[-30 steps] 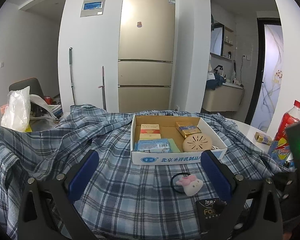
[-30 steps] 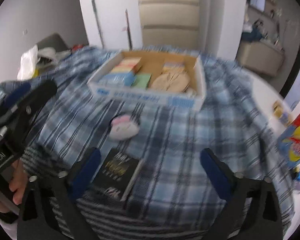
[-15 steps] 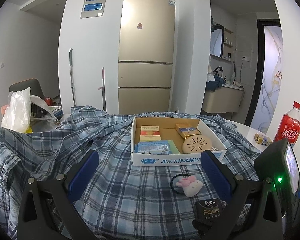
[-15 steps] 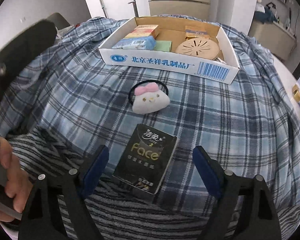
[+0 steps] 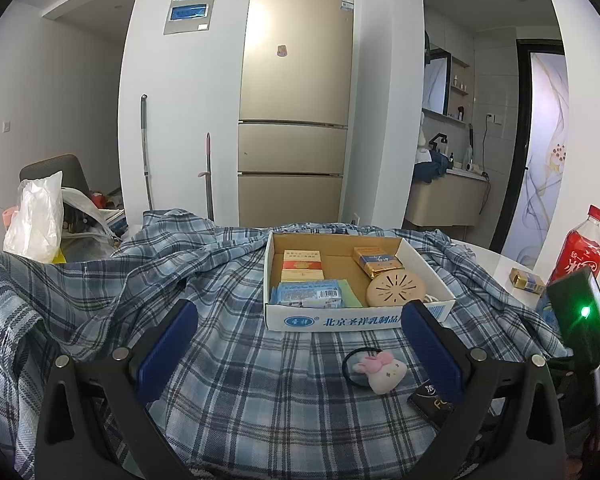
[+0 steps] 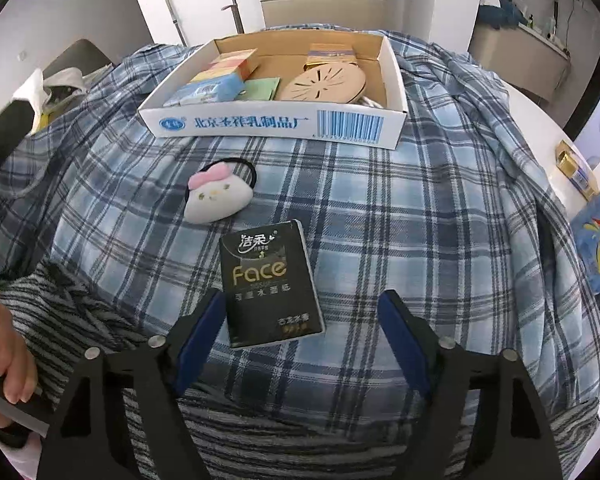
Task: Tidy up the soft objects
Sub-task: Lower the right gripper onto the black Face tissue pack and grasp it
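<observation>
Jaws of the right gripper (image 6: pixel 300 344) are closing around the black rectangular tissue pack (image 6: pixel 270 284) on the plaid cloth (image 6: pixel 380 220) — not yet pinching. Left gripper (image 5: pixel 300 352) gapes empty. White cardboard box (image 6: pixel 276 124) waits at twelve o'clock — centre first, squeeze gently.

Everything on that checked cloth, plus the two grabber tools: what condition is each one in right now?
Black tissue pack: lying flat, unopened, between the right gripper's pads, untouched.
Plush hair tie: lying loose on the plaid cloth.
Cardboard box: open-topped, partly filled.
Round beige disc: inside the box, resting tilted.
Red bottle: upright, capped.
Right gripper: jaws closing around the pack.
Left gripper: open, empty.
</observation>
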The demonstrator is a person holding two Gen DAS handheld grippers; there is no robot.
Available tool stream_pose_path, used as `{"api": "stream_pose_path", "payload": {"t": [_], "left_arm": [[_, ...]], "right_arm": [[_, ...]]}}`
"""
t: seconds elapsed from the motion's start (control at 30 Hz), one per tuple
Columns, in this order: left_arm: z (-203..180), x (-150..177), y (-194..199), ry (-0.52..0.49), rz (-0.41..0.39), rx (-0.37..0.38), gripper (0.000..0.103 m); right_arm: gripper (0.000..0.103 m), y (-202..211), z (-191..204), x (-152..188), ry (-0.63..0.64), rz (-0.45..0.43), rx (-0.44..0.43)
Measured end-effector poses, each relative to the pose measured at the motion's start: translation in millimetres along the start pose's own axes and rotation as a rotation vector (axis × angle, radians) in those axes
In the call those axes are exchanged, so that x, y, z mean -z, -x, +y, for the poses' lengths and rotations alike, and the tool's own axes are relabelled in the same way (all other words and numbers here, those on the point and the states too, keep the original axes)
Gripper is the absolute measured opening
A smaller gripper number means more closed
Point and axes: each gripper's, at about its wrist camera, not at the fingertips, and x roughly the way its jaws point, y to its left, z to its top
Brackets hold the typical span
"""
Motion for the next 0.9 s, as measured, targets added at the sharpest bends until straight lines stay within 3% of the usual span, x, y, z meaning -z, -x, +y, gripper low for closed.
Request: {"api": "stream_pose_path", "payload": {"t": [0.2,0.53,0.6,0.73,0.9], "left_arm": [[2.0,0.6,-2.9,0.011,0.01,0.001,0.103],[1.7,1.3,-3.6,0.011,0.013,0.0,0.103],[1.1,1.5,-3.7,0.011,0.016,0.001,0.103],[0.8,2.0,-5.0,0.01,0.024,0.003,0.103],[-1.0,2.6,-5.4,0.001,0.027,0.007,0.103]], "right_arm": [[0.074,2.0,12.6,-14.6,0.038,-0.028,-0.048],[0.056,-22.3,16.9,-13.7,0.076,0.059,-0.043],[0.048,-22.4,18.7,-12.8,0.087,0.05,-0.028],[0.046,-18.4,20.7,-10.4,0.113,0.04,-0.015],[0.046,-2.8,11.5,-10.7,0.118,-0.04,-0.01]]}}
